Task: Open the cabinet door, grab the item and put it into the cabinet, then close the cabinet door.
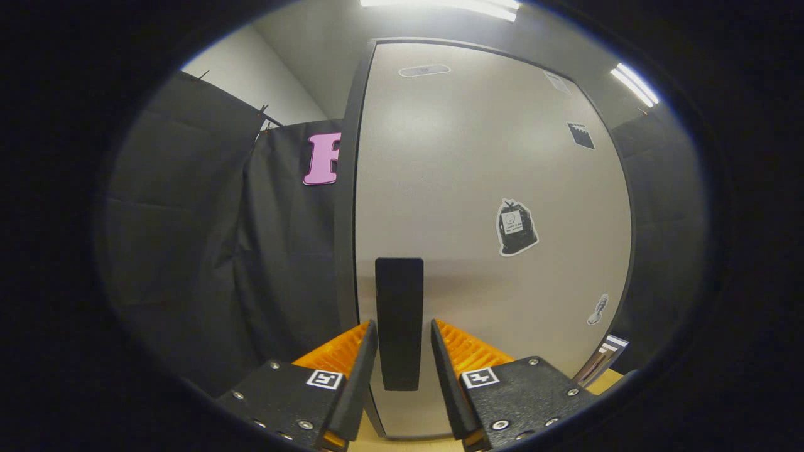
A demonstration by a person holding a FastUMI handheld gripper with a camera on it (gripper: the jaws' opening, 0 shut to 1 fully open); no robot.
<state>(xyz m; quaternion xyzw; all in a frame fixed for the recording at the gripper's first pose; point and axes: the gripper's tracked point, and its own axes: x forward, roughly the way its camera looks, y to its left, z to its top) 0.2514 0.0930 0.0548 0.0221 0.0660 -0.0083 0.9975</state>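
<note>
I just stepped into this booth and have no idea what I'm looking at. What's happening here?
A person is holding a hand-held gripper up to a pale cabinet door, which looks shut. Its two fingers sit open on either side of the dark upright handle, with a gap on each side, so it isn't gripped yet. Most likely they are about to close on the handle and pull the door open.

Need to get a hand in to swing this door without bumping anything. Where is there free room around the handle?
The black handle sits between the open gripper fingers, with slim gaps each side: crowded there. The cabinet door is bare above the handle and rightward as far as the bag sticker. Left of the door's edge, open space runs to the black cloth.
</note>
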